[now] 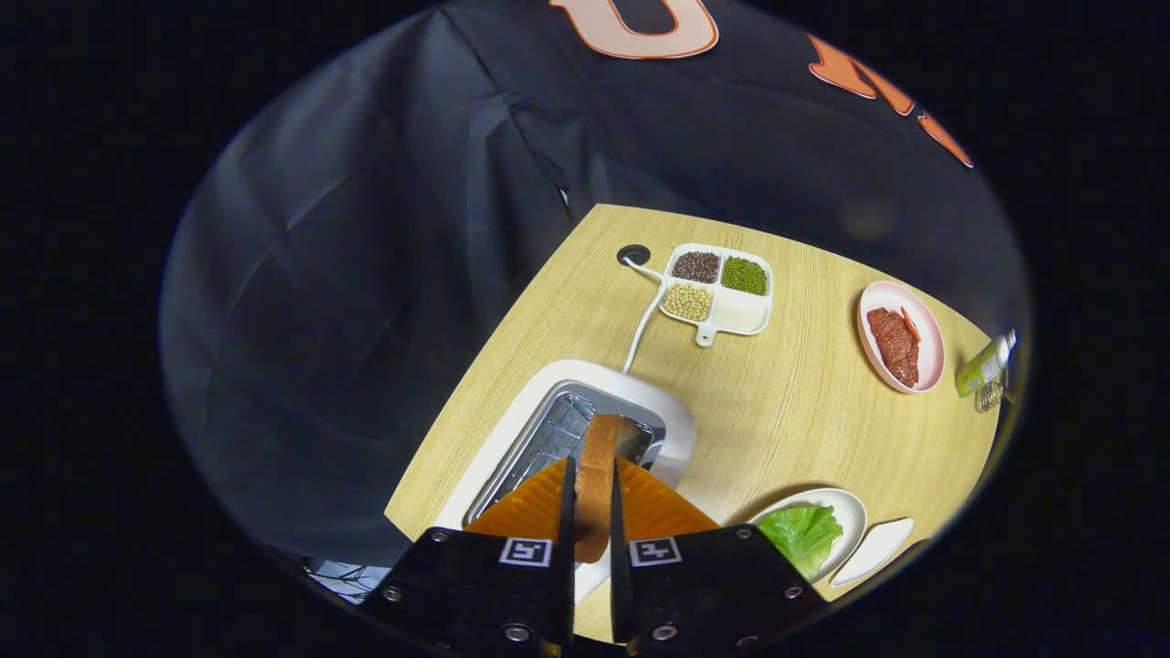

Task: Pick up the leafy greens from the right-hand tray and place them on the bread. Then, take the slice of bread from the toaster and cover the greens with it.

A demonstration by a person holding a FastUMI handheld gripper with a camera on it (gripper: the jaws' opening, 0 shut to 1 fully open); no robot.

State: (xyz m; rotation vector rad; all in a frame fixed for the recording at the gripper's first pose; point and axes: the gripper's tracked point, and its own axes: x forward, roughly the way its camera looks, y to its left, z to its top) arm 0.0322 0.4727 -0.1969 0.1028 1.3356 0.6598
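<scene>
The tool (592,512) is clamped on the bread slice (599,475), held on edge just above the toaster (585,416) slot. The greens (803,535) lie on the plate (845,507) nearby; next, carry the slice over and lay it flat on them.

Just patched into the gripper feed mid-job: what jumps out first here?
The slice of bread stands on edge, pinched between the gripper fingers, above the white toaster slot. To the right of the fingers, leafy greens lie on a white plate. Beyond them on the table sit a divided tray of beans and a pink plate of meat.
</scene>
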